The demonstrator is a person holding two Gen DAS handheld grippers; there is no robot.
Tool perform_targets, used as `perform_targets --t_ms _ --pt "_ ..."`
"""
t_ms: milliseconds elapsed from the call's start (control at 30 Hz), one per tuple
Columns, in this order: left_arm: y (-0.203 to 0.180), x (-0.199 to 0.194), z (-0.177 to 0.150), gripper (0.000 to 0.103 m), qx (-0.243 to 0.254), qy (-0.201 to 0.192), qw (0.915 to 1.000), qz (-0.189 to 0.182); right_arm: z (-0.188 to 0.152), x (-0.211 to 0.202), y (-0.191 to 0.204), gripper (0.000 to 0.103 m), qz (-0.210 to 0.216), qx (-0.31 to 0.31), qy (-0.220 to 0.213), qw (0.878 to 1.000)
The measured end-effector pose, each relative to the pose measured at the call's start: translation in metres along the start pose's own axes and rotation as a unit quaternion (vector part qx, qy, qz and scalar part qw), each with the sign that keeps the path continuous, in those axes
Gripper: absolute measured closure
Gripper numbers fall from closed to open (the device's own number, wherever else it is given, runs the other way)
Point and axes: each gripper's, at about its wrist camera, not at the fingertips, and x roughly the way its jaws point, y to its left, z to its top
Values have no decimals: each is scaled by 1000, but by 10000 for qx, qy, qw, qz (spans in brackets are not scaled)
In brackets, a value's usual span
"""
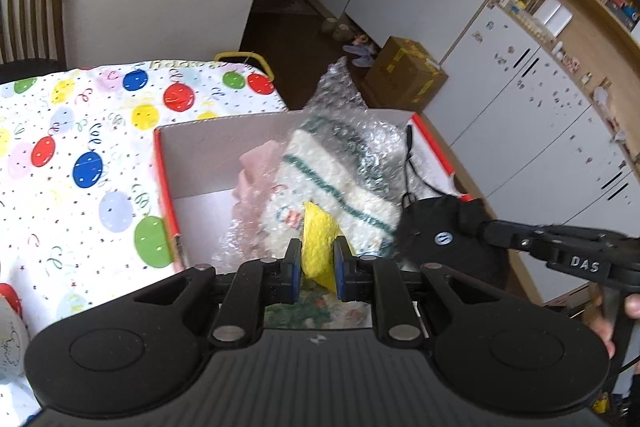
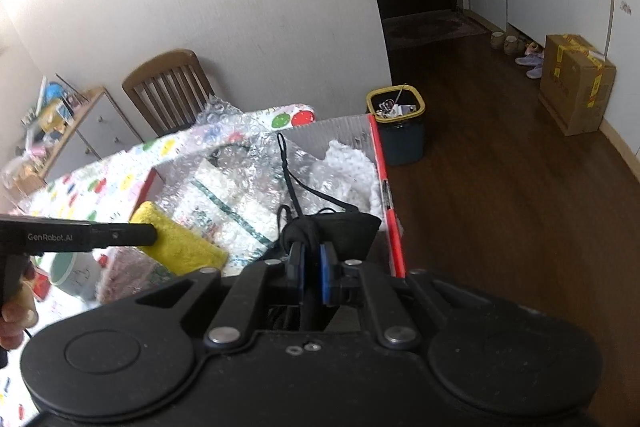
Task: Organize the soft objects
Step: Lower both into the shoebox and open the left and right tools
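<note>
yellow sponge [image 1: 318,247] | held over box [image 1: 200,151] | black pouch [image 2: 340,233] beside

Box [image 1: 166,187] sits on bench [image 1: 60,147], at bench's right edge. Inside box: bubble wrap [image 1: 344,99] over knitted cloth [image 1: 332,179], at box's right half; pink cloth [image 1: 256,167] left of it. Sponge [image 1: 318,247] above box's near side, pouch [image 1: 440,235] to its right, over box's right wall. Chair [image 1: 30,15] behind bench. Bin [image 2: 400,123] on floor beyond box. Mug [image 2: 72,273] on bench, left of box.
</note>
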Motion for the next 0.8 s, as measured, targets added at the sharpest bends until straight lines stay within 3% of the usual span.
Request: perform_targets --t_ms 200,300,433,500,600,800 --pt "1 -1 0 84 75 47 9999 110 2 -2 1 95 -124 -230 70 9996" --pt "-2 -2 0 76 222 93 9991 349 1 -4 2 90 -130 -300 99 9994" --pt "-5 -8 -3 44 337 15 9986 396 0 -7 2 83 -103 -366 95 9992" --pt "-7 -13 -5 39 371 -105 9984 415 -1 -9 3 72 -125 -391 89 9991" --pt "-9 -21 -5 39 383 -187 9980 460 -3 -15 3 45 -111 -447 19 9989" --pt "-21 -44 -11 37 583 -487 9952 620 -5 -32 8 35 -152 -667 -88 9976"
